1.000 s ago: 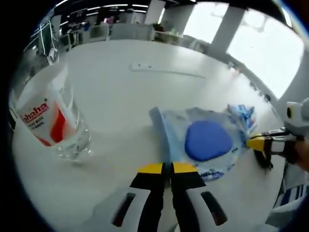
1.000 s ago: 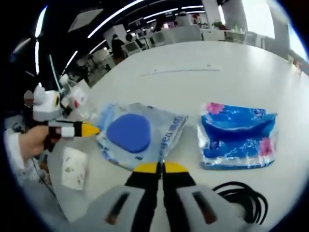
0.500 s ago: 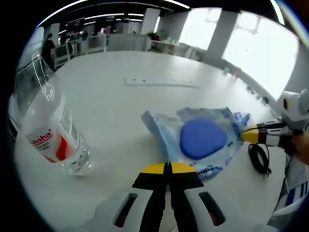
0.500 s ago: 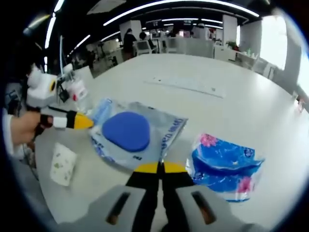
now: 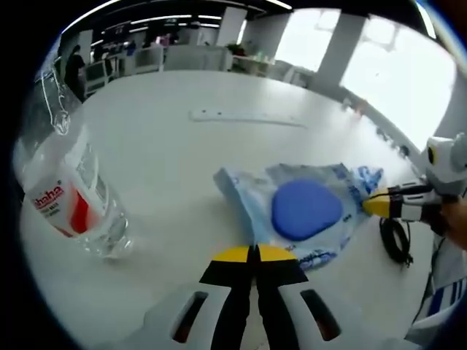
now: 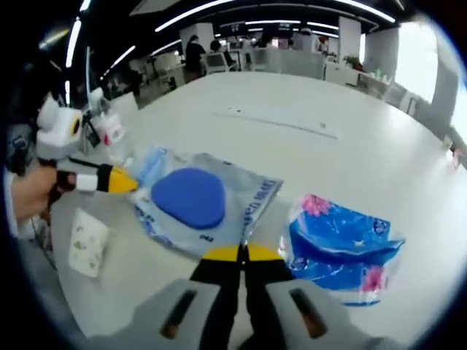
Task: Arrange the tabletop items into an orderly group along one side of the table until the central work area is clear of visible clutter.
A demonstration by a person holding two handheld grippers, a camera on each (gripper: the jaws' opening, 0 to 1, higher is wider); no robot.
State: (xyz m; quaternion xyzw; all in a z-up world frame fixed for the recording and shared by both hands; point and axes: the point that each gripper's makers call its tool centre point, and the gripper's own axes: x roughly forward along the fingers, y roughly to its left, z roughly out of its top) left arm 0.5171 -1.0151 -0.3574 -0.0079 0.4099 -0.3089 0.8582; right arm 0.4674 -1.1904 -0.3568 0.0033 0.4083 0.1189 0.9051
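Observation:
A clear plastic bag (image 5: pixel 321 175) with a blue oval pad (image 5: pixel 306 210) inside lies on the white table (image 5: pixel 182 153). My left gripper (image 5: pixel 248 254) is shut on the bag's near edge. The same gripper enters the right gripper view from the left, its yellow tip (image 6: pixel 117 182) at the bag's (image 6: pixel 248 193) left edge. My right gripper (image 6: pixel 243 253) is shut on the opposite edge, beside the pad (image 6: pixel 191 197). Its yellow tip (image 5: pixel 376 205) meets the bag's right side. A blue tissue pack (image 6: pixel 343 248) lies just right of the bag.
A clear water bottle (image 5: pixel 69 197) with a red label stands at the left; the bottle (image 6: pixel 109 135) sits behind the left gripper. A small white packet (image 6: pixel 87 242) lies near the table edge. A black cable (image 5: pixel 394 237) is coiled at the right. A white strip (image 5: pixel 248 118) lies farther back.
Both views have shifted with the hands. The bag keeps its place between the two shut grippers. The black cable has left the right gripper view.

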